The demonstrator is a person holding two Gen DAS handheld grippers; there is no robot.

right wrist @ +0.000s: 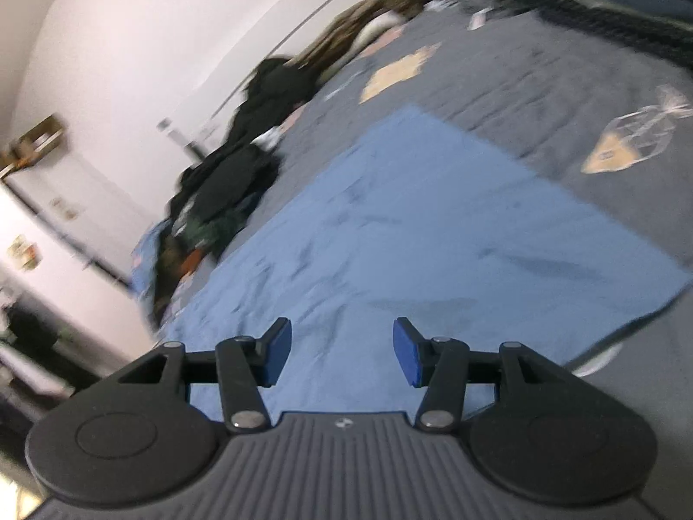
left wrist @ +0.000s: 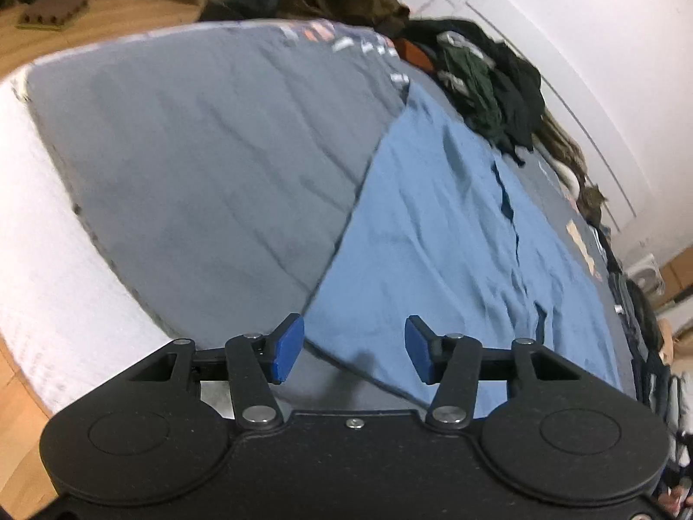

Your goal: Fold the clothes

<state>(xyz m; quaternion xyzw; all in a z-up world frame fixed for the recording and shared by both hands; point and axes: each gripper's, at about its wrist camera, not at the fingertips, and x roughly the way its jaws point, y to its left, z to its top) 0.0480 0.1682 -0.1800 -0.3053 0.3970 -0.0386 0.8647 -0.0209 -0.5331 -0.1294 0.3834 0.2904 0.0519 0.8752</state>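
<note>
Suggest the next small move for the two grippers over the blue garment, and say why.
Probably lower the left gripper onto the near edge of the blue garment and close on it. Both grippers' jaws stand open and empty, the right gripper too, while the garment lies spread flat on the grey bed cover.

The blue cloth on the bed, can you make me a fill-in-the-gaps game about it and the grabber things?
1. The garment spread flat on the grey bed cover is light ____ in colour.
2. The jaws of the left gripper stand ____, with nothing between them.
3. The pads on the fingers of the right gripper are coloured ____.
4. The heap of dark clothes lies along the white ____.

Missing words: blue; open; blue; wall
</note>
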